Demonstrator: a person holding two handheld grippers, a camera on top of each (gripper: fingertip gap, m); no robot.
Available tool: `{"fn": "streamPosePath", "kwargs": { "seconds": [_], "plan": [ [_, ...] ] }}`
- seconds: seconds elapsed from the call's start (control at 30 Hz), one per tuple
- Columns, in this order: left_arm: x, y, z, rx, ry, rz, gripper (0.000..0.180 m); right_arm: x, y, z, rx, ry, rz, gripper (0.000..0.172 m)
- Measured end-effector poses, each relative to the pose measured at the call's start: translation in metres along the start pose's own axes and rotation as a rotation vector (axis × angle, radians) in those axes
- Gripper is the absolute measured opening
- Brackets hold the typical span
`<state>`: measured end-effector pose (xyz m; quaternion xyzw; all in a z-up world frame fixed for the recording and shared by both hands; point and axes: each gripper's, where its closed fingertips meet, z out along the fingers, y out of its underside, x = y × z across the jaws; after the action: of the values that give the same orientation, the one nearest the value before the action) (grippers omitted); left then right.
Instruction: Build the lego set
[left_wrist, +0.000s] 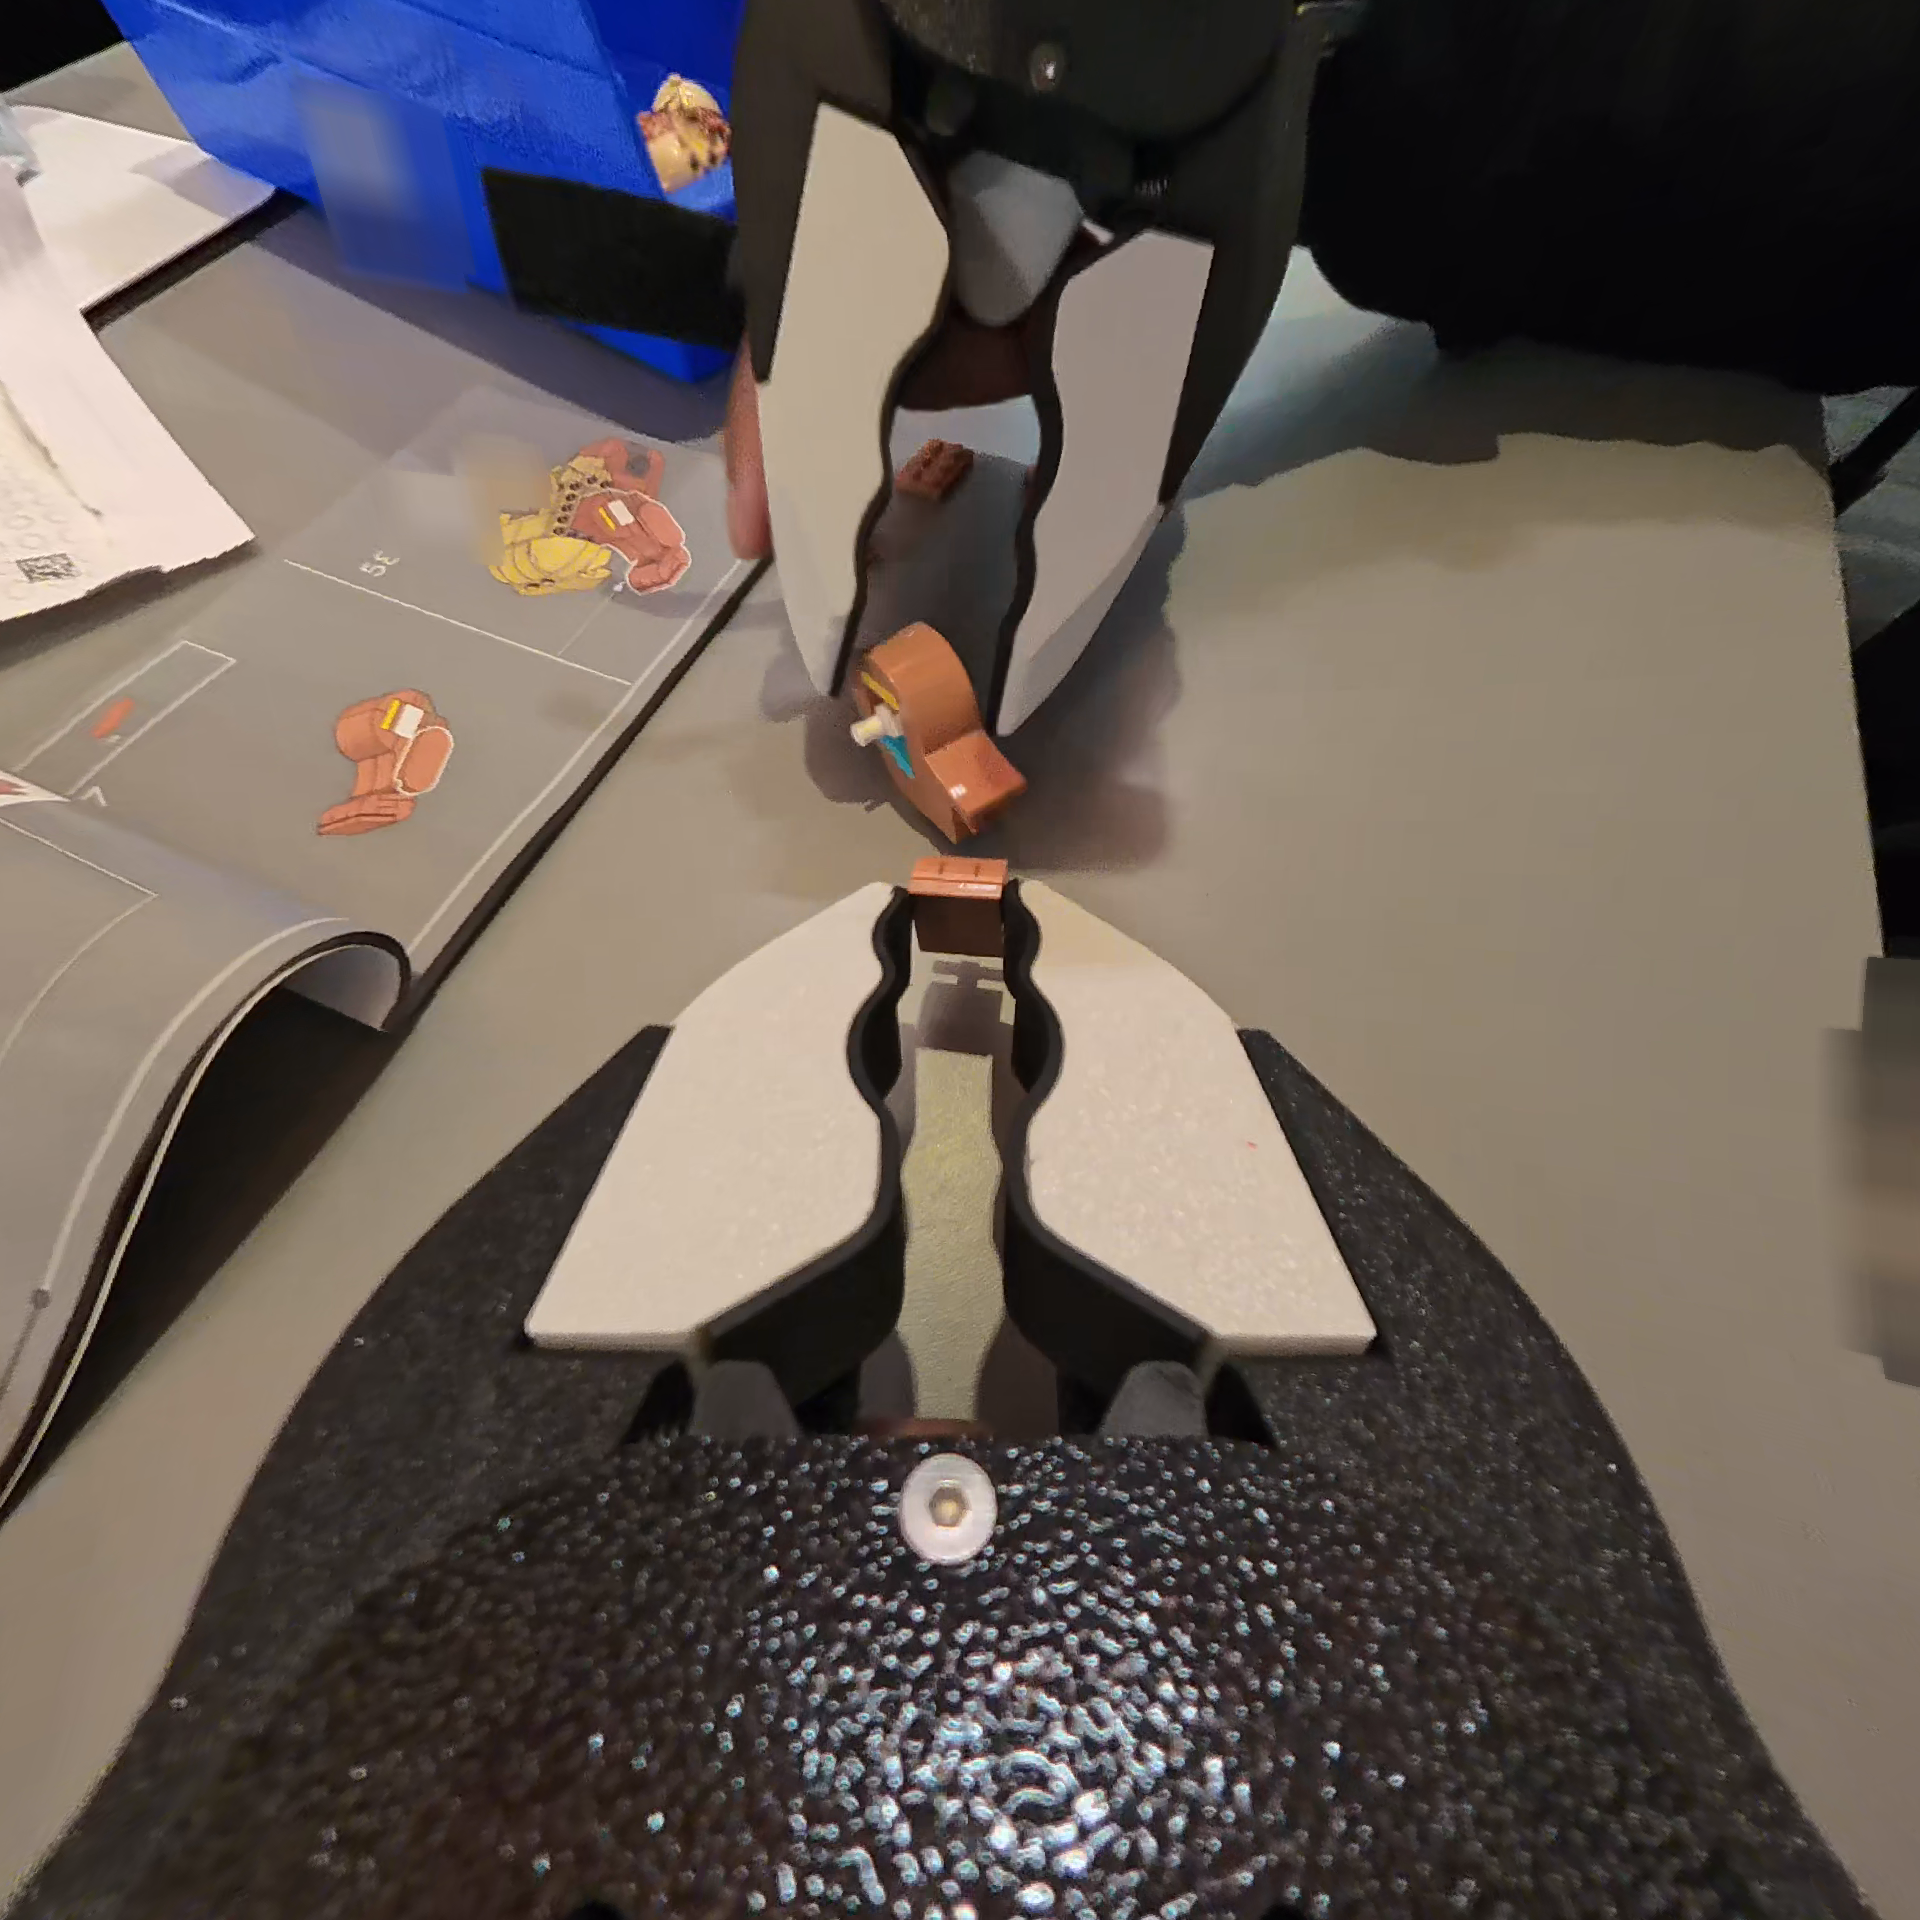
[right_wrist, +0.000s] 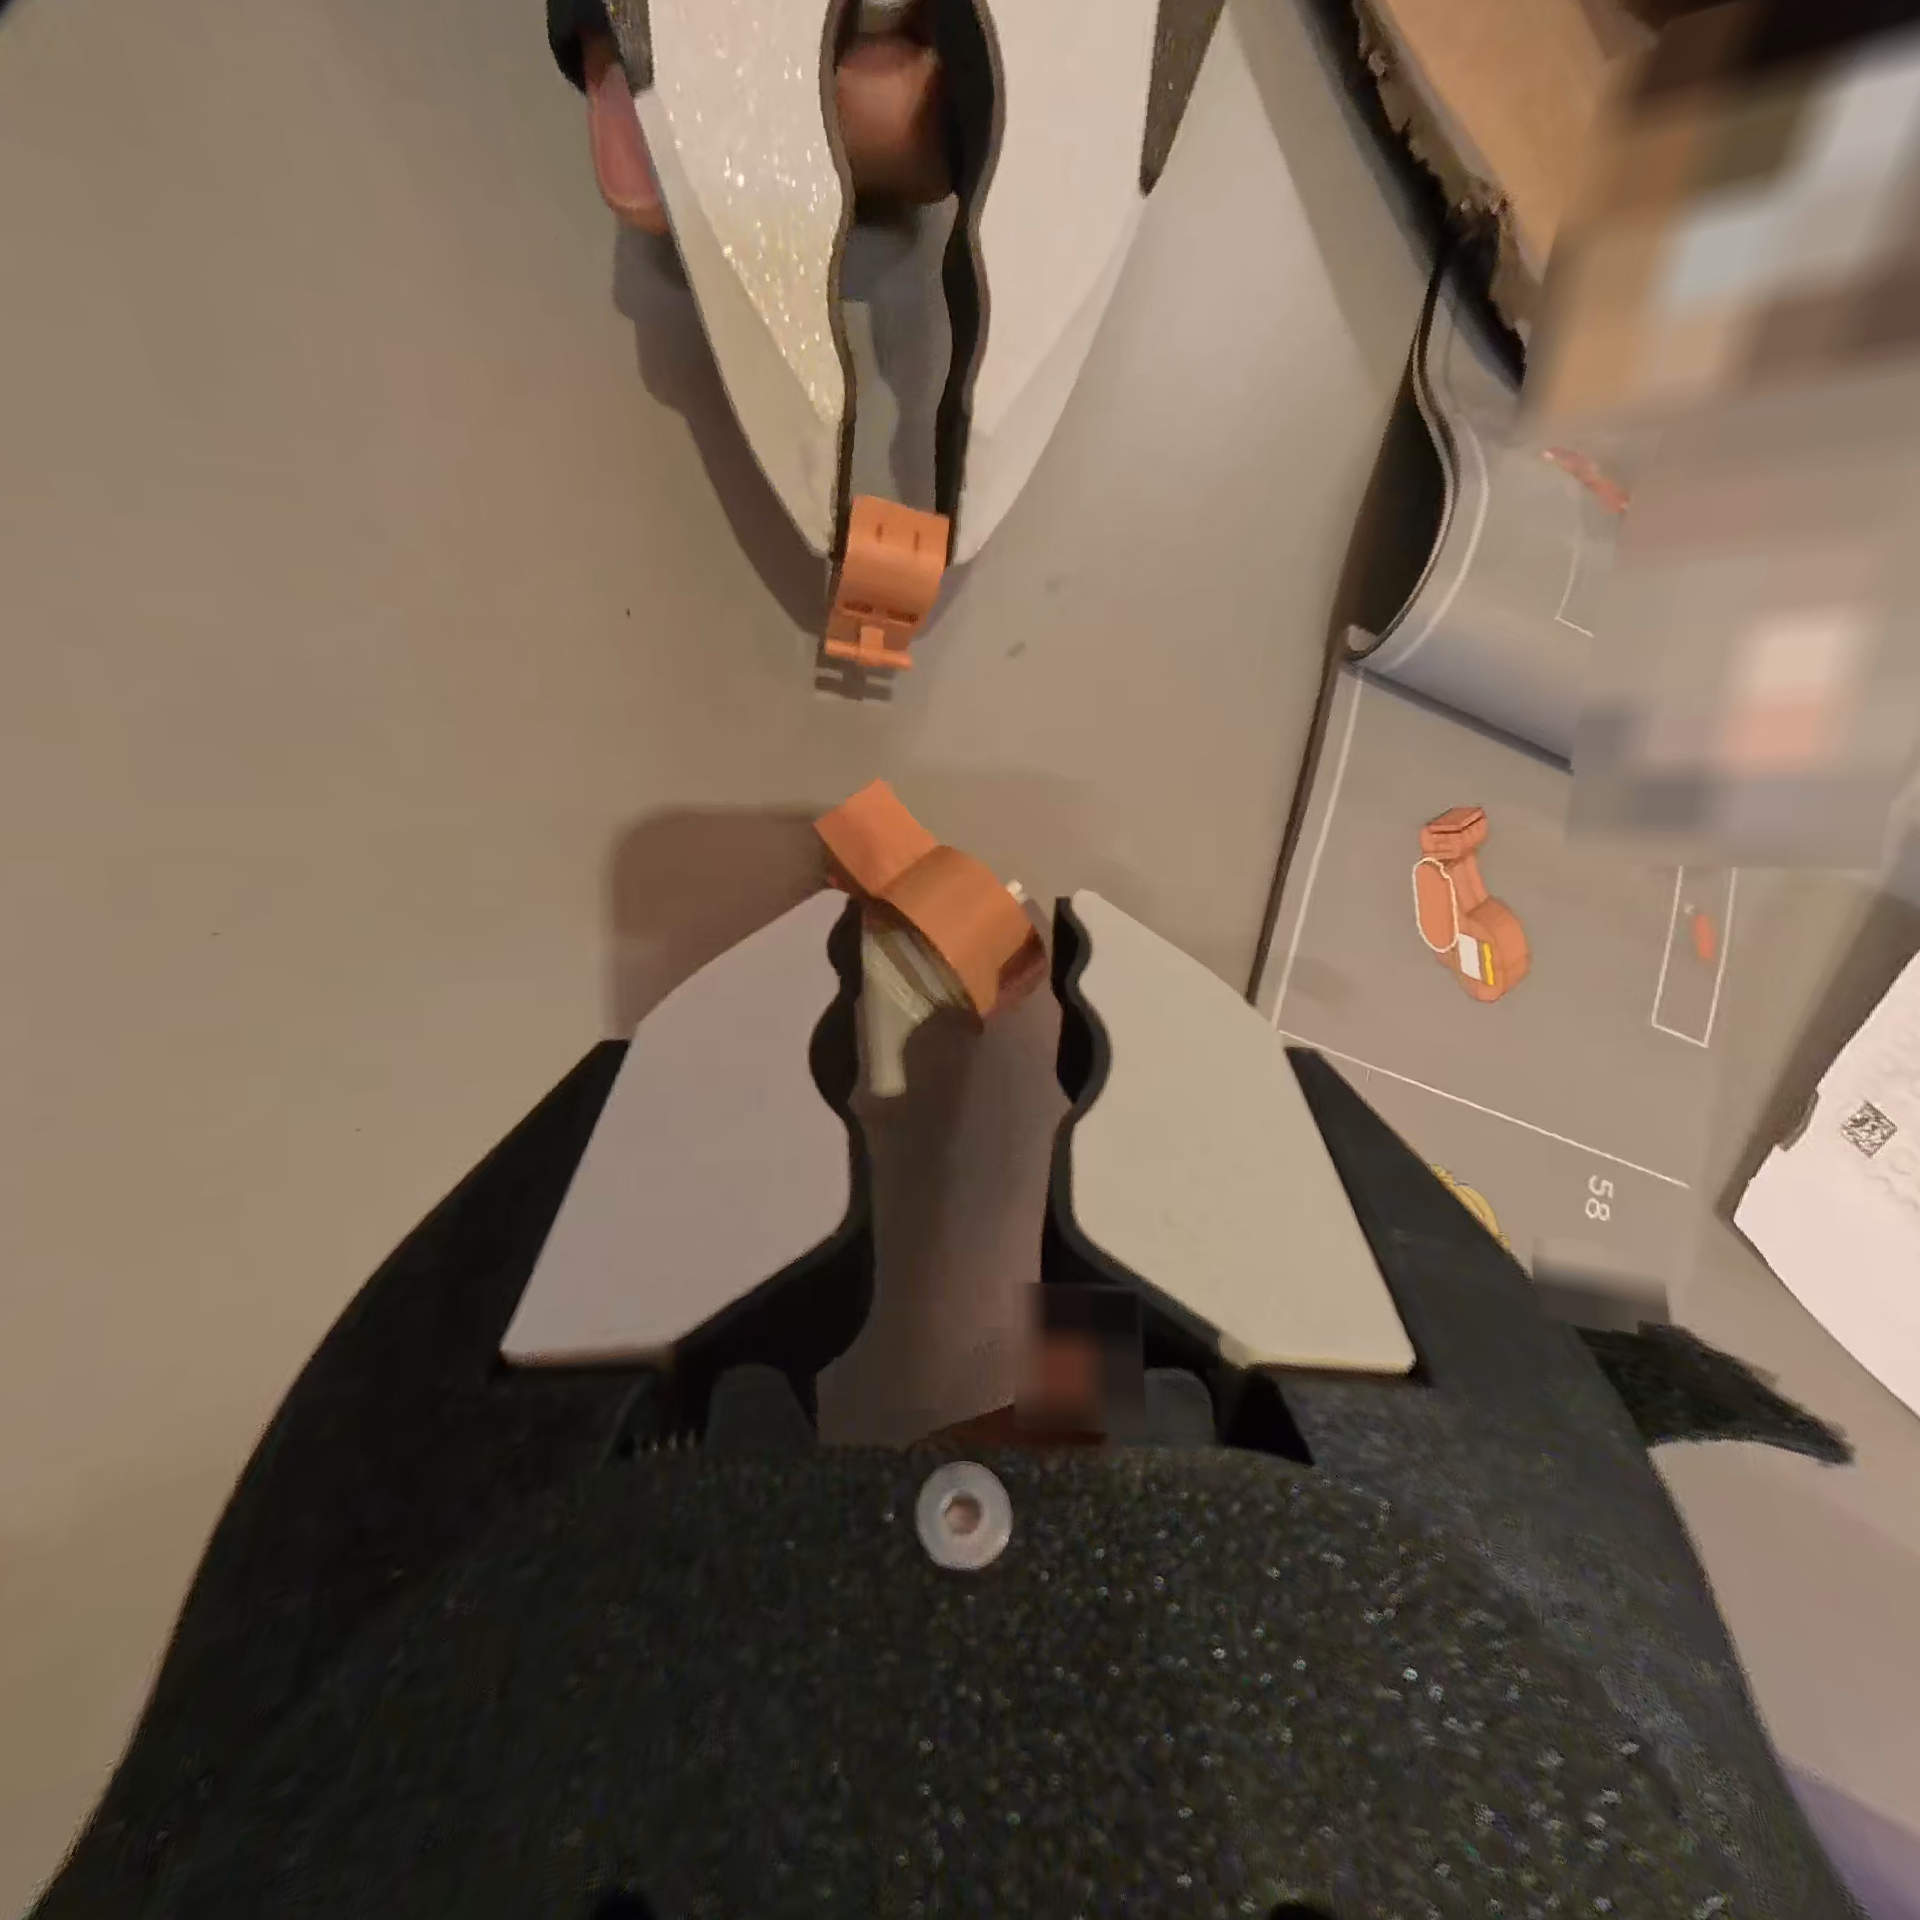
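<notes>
Black, pebbled gripper bodies fill the near field of both wrist views. Left gripper (left_wrist: 958, 902): its 2 grey fingers are pinched on a small brown hinge brick (left_wrist: 959, 906), both fingertips pressing its sides; seen from the right wrist view, the same brick (right_wrist: 885, 577) juts past the tips just above the grey table (right_wrist: 312, 623). Right gripper (right_wrist: 951, 940): jaws spread, with a brown curved brick assembly (right_wrist: 935, 914) lying on the table between the fingertips; a clear gap separates it from the right finger (right_wrist: 1164, 1091), and whether it touches the left finger cannot be told. From the left wrist view this assembly (left_wrist: 935, 727) shows a white pin and a blue part on one face, and it lies just beyond the held hinge brick, apart from it. Behind the right gripper rests 1 dark brown studded plate (left_wrist: 938, 470). An open instruction booklet (left_wrist: 343, 665) lies beside the grippers, with loose white paper (left_wrist: 94, 478) overlapping it and a blue box (left_wrist: 436, 156) farther back.
</notes>
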<state>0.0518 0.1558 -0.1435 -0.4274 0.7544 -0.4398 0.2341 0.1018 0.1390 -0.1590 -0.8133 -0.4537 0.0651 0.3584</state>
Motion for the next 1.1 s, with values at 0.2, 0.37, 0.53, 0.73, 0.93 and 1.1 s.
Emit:
{"fn": "streamPosePath", "kwargs": {
  "seconds": [0.2, 0.37, 0.53, 0.73, 0.93, 1.1],
  "plan": [
    [-0.005, 0.001, 0.002, -0.009, -0.034, -0.027, 0.016, 0.001, 0.006, 0.004, -0.011, 0.027, 0.132, 0.025],
    [-0.012, -0.005, 0.002, 0.026, -0.017, -0.104, 0.016, 0.0, 0.001, 0.001, 0.059, -0.013, 0.33, 0.02],
    [-0.021, -0.02, -0.008, 0.154, -0.004, -0.185, 0.016, 0.001, -0.011, -0.006, 0.199, -0.061, 0.483, 0.019],
    [-0.026, -0.025, -0.015, 0.216, 0.04, -0.262, 0.016, 0.004, -0.02, -0.015, 0.304, -0.105, 0.597, 0.019],
    [-0.023, -0.033, -0.02, 0.283, 0.12, -0.319, 0.016, 0.009, -0.03, -0.026, 0.411, -0.149, 0.65, 0.018],
    [-0.022, -0.036, -0.023, 0.316, 0.15, -0.351, 0.015, 0.007, -0.033, -0.026, 0.429, -0.16, 0.636, 0.018]
  ]
}}
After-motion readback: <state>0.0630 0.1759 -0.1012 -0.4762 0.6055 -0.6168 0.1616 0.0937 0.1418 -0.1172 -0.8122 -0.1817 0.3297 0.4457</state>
